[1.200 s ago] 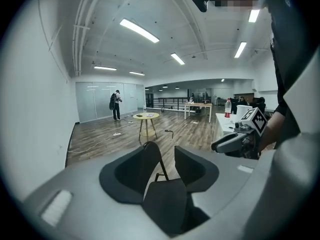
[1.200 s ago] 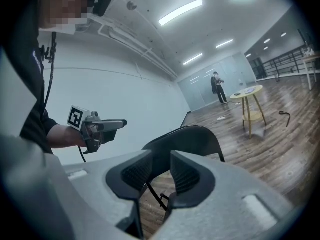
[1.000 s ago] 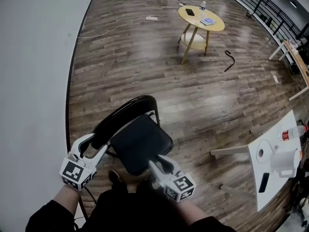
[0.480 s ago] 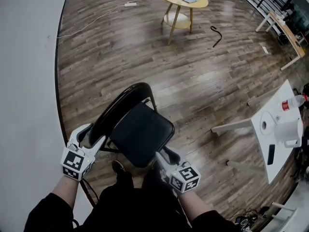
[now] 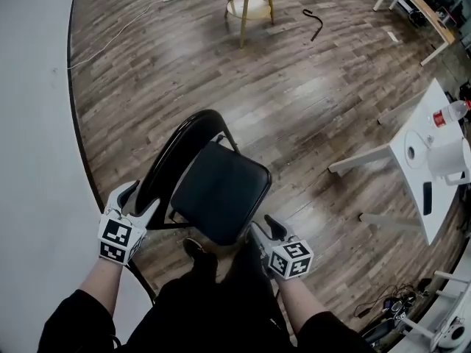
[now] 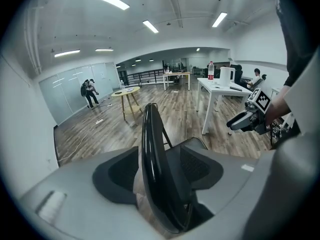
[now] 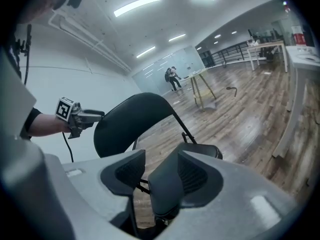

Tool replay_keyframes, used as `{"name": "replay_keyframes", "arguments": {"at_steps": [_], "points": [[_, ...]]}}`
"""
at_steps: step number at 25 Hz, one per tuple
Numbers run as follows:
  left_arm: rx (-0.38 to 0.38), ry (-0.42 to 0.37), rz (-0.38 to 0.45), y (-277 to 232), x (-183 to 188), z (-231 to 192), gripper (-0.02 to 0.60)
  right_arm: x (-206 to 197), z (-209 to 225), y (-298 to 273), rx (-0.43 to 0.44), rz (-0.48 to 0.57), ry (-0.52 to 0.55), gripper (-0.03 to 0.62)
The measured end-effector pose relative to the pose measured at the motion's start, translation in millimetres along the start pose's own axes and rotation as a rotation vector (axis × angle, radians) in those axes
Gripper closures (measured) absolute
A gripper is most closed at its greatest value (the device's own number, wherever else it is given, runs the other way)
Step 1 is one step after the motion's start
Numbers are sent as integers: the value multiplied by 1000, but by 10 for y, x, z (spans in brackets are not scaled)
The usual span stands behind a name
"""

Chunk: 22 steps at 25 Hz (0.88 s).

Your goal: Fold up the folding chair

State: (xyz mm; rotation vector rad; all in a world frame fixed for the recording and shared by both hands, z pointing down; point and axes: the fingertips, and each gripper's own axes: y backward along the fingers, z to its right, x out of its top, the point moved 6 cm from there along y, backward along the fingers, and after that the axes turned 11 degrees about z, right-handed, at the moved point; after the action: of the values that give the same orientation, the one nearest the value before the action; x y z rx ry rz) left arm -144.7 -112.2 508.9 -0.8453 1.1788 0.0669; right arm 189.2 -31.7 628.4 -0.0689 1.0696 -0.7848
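The white wall (image 5: 37, 123) runs just to the left of the folding chair (image 5: 206, 179). My left gripper (image 5: 142, 197) is at the chair's left side. The curved rim of the backrest (image 5: 169, 153) stands between its fingers. Those jaws have just been opening and now stand wide apart, not pressing on the rim.

The chair stands on the wood floor (image 5: 309, 87) right in front of me, its seat (image 5: 224, 197) spread out and not folded against the backrest.

My right gripper (image 5: 265, 228) is at the seat's near right corner, with the seat's edge between its fingers. These have also just been opening and stand apart, with a clear gap beside one pad.

A white table (image 5: 434, 160) stands well to the chair's right.
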Motion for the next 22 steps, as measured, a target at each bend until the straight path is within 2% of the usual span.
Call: {"name": "replay_keyframes", "arguments": {"at_steps": [7,14,22], "points": [[-19,-51,-71,-94,-121,-100,307,-562,234,-178,-43,-97,-83,352],[-35,-48,-113,-154,-109,-109,302,-1033,465,-369,-62,-208,-105,324],[-57,-49,-171,-234,-203,-134,295,-1394,753,-594,-113,-266,-185,303]]}}
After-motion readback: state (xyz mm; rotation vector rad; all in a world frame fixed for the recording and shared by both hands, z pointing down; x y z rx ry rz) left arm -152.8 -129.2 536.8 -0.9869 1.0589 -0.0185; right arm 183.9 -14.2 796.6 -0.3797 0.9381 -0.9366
